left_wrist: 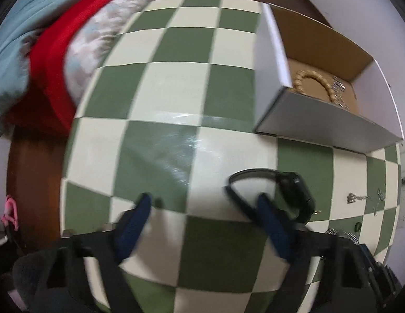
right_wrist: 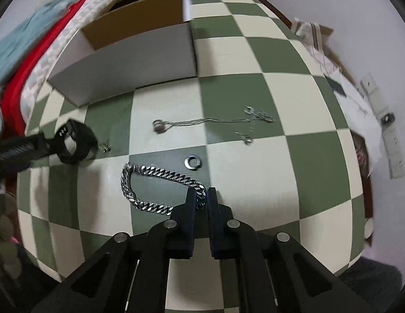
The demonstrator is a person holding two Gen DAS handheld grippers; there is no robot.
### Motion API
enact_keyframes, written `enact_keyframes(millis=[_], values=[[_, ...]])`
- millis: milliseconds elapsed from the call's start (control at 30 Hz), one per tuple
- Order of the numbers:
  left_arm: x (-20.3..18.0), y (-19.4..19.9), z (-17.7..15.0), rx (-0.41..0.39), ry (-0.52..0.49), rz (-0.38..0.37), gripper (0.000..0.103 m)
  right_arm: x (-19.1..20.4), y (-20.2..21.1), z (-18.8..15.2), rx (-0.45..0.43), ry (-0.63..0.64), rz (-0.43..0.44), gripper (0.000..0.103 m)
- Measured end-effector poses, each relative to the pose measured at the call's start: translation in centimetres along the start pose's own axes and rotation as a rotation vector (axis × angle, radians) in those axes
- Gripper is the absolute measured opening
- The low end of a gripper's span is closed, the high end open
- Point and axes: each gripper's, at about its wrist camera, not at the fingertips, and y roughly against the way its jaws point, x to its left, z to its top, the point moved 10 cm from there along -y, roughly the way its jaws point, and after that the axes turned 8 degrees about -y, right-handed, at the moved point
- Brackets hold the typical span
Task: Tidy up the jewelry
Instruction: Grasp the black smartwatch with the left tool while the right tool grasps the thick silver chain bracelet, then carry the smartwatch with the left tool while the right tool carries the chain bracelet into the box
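Right gripper (right_wrist: 201,195), pinched on the near end of the heavy silver curb-link chain (right_wrist: 150,182).
The chain runs left; the open white cardboard box (right_wrist: 129,52) lies beyond. Left gripper (left_wrist: 205,203) spread beside the black smartwatch (left_wrist: 293,190).

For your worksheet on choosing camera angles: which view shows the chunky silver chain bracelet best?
The right wrist view. The chain bracelet lies there in full on the checkered cloth, links sharp, one end pinched in the right tongs. The left wrist view catches only a blurred sliver of links at its lower right, behind the tongs' frame.
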Motion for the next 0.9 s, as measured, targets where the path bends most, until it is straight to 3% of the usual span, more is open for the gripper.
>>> enact_keyframes(millis=[33, 100, 267, 500, 600, 633, 900], values=[[-0.6, -0.2, -0.1, 0.005, -0.023, -0.011, 0.030, -0.2, 0.1, 0.0, 0.001, -0.014, 0.013, 0.008], [-1.0, 0.2, -0.1, -0.024, -0.052, 0.005, 0.011, -0.6, 0.7, 0.5, -0.002, -0.034, 0.042, 0.008], [-1.7, 0.9, -1.2, -0.051, -0.107, 0.031, 0.009, -0.1, 2.3, 1.3, -0.022, -0.060, 0.107, 0.008], [-2.4, 5.0, -3.1, -0.133, -0.160, 0.063, 0.008, 1.7, 5.3, 2.7, -0.070, -0.041, 0.158, 0.008], [-3.1, 7.4, -3.1, -0.171, -0.168, 0.062, 0.008, 2.1, 6.5, 3.2, -0.089, -0.030, 0.169, 0.008], [-3.2, 7.8, -2.6, -0.180, -0.170, 0.062, 0.008, 2.2, 6.9, 3.3, -0.096, -0.024, 0.171, 0.000], [-3.5, 11.8, -1.4, -0.261, -0.180, 0.032, 0.008, 2.8, 9.4, 4.4, -0.134, -0.013, 0.216, 0.000]])
